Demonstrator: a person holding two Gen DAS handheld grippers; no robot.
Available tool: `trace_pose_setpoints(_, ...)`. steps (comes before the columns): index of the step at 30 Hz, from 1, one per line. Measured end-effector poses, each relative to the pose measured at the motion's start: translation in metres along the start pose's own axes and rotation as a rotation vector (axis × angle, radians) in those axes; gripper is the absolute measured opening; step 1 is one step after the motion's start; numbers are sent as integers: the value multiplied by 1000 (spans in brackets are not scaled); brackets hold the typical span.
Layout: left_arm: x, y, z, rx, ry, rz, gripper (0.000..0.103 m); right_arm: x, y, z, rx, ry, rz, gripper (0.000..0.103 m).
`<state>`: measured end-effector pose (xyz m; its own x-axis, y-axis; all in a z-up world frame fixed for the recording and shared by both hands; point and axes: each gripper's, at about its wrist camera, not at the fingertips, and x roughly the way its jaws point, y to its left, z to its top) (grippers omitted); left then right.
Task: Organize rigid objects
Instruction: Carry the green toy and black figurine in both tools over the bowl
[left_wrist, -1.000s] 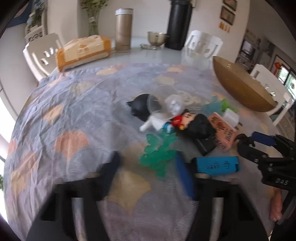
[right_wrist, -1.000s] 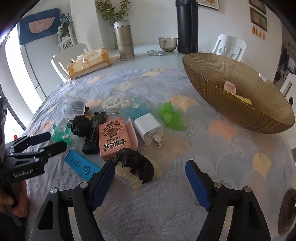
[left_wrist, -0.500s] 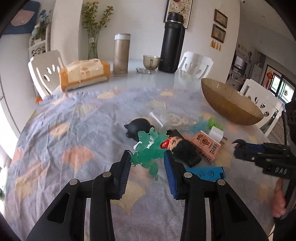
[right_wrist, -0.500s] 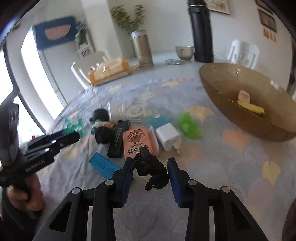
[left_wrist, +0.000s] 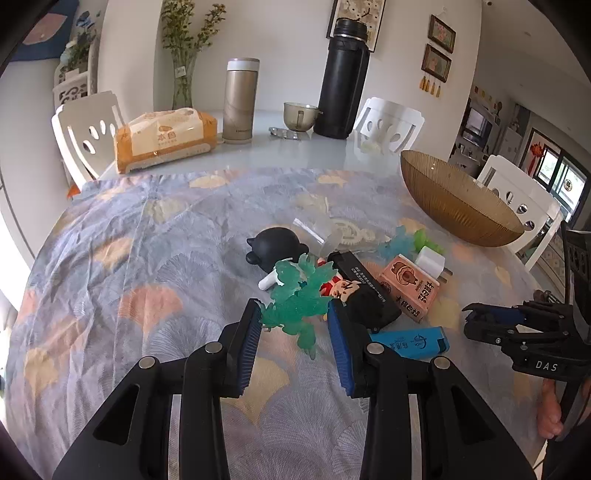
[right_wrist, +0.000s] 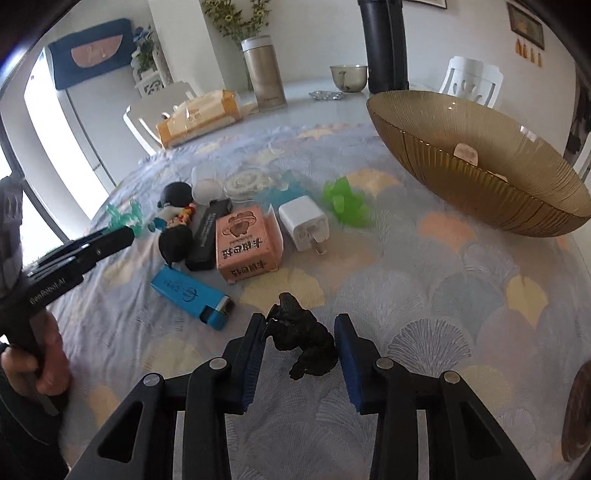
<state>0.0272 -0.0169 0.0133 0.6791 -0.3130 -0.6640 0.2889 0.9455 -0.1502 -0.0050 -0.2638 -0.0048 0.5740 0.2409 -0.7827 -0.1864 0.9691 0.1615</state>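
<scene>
1. While the left gripper (left_wrist: 293, 325) pinches a translucent teal figure (left_wrist: 295, 299) between its blue pads, lifted above the patterned cloth (left_wrist: 122, 258), the right gripper (right_wrist: 300, 338) has just been closing on a small black figure (right_wrist: 301, 338), now squeezed between its pads
2. Pile at 12 o'clock from the black figure: pink box (right_wrist: 248, 245), white charger (right_wrist: 304, 223), black bar (right_wrist: 207, 236), dark-haired doll (right_wrist: 176, 236)
3. Blue lighter (right_wrist: 192, 295) at 10 o'clock, lying flat on the cloth
4. Green figure (right_wrist: 345, 205) at 1 o'clock, just beside the charger
5. Amber bowl (right_wrist: 461, 147) at 2 o'clock, well apart
6. Far edge, 12 o'clock: tissue pack (left_wrist: 164, 138), gold flask (left_wrist: 240, 101), black flask (left_wrist: 343, 79)
</scene>
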Motion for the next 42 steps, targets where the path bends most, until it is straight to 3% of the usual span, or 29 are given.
trace_pose_setpoints(8,3,-2,-1,15,10,12,34,5,16,-2,-75,11,-84,40)
trace_pose_setpoints(12,1,-3,-1,18,-1,11,34,-3,18,-4,-79,-25,-133,36)
trace_pose_setpoints(17,-21,-16,16,18,-34,1,33,-34,18,-4,-62,-71,-86,36)
trace_pose_setpoints(24,-85,-88,98,91,-189,-118,33,-152,-11,52,19,-324,-148,36)
trace_pose_setpoints(28,-88,-128,132,109,-221,-198,33,-215,-52,78,168,-469,-154,36)
trace_pose_setpoints(30,-77,-148,143,112,-215,-240,33,-227,-71,84,229,-497,-150,36)
trace_pose_setpoints(33,-42,-170,150,99,-152,-279,33,-217,-94,89,291,-472,-159,36)
trace_pose_setpoints(36,6,-185,146,72,-61,-310,33,-176,-115,91,358,-366,-170,36)
trace_pose_setpoints(42,62,-210,128,123,63,-277,33,-113,-145,82,453,-194,-173,36)
